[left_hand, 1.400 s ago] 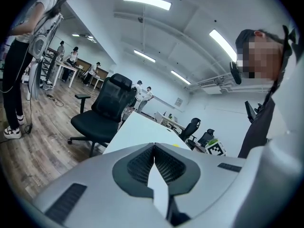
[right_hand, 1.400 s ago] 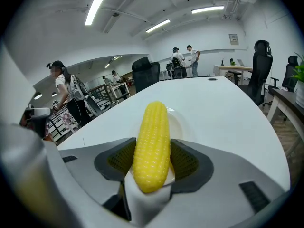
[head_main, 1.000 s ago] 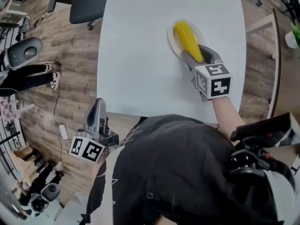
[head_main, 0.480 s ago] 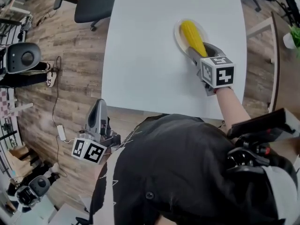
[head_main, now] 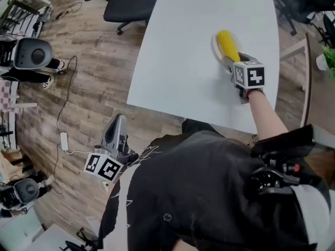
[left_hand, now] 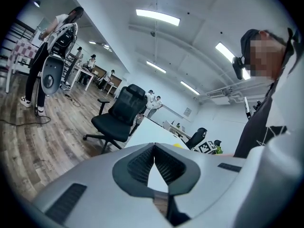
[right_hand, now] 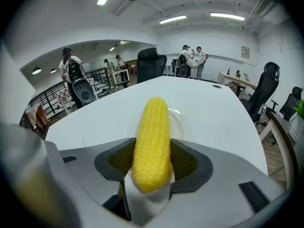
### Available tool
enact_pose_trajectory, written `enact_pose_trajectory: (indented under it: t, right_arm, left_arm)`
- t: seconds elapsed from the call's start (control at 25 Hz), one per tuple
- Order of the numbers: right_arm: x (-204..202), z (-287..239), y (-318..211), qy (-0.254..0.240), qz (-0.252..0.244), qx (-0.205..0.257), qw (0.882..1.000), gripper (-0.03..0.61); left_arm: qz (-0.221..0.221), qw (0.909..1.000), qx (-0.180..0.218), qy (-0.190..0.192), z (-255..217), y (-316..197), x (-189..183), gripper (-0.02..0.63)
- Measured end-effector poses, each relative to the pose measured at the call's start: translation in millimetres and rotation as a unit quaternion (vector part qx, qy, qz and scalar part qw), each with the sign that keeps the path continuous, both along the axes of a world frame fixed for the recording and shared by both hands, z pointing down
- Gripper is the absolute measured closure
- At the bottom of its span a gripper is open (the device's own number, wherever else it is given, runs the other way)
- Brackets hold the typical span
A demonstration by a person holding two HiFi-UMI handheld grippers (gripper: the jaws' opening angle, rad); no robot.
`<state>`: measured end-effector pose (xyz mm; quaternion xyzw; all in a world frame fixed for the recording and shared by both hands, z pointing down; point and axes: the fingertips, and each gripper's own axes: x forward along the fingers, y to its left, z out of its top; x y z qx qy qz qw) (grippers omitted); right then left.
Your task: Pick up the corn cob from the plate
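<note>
The big white table [head_main: 183, 51] fills the far half of the head view. Towards its right side sits the small round pale plate [head_main: 215, 44], and on that lies the yellow corn cob [head_main: 228, 44], pointing away from you. Your right gripper [head_main: 233, 60] reaches in from the near side; its two dark ribbed pads [right_hand: 116, 161] press against the cob's near end, one on each flank. Your left gripper [head_main: 119, 119] hangs off the table's near-left edge, above the wooden floor [head_main: 78, 88], its jaws together on nothing.

I judge the grasp made and the lift as the step in hand. I cannot tell whether the cob's far end has left the plate. The next move calls for a straight rise with the squeeze held firm — you hold the cob at one end only, so the long far part may droop or swivel between the pads.

The right gripper view shows what the head view hides: the pads touching the cob [right_hand: 153, 137] and the plate's rim [right_hand: 180, 120] beyond it. The left gripper view shows its pads [left_hand: 144, 164] meeting, with a black office chair [left_hand: 118, 120] beyond.
</note>
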<state>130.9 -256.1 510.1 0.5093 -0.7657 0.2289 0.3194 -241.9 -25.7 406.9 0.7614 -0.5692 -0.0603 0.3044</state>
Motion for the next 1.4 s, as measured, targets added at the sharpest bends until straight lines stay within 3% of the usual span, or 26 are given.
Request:
enact_pose_trajectory:
  t: [0.16, 0.32, 0.72, 1.0, 1.4]
  right_arm:
    - [-7, 7, -2, 0.008, -0.02, 0.01, 1.0, 0.348]
    - [-8, 4, -5, 0.013, -0.009, 0.022, 1.0, 0.348]
    - [-8, -1, -6, -0.04, 0.036, 0.012, 0.998, 0.348]
    - [-3, -7, -5, -0.037, 0.041, 0.03, 0.998, 0.348]
    - [-1, -13, -7, -0.059, 0.038, 0.054, 0.996, 0.348]
  left_arm:
    - [-0.001, 0.9999, 0.016, 0.001, -6, -5, -5, 0.6]
    - [0.004, 0.9996, 0.028, 0.001, -12, -15, -3, 0.6]
    - [0.007, 0.9983, 0.056, 0.012, -21, -43, 3, 0.598]
    - [0.023, 0.9988, 0.037, -0.021, -14, -49, 8, 0.6]
    - [0.016, 0.9989, 0.041, -0.017, -16, -44, 9, 0.598]
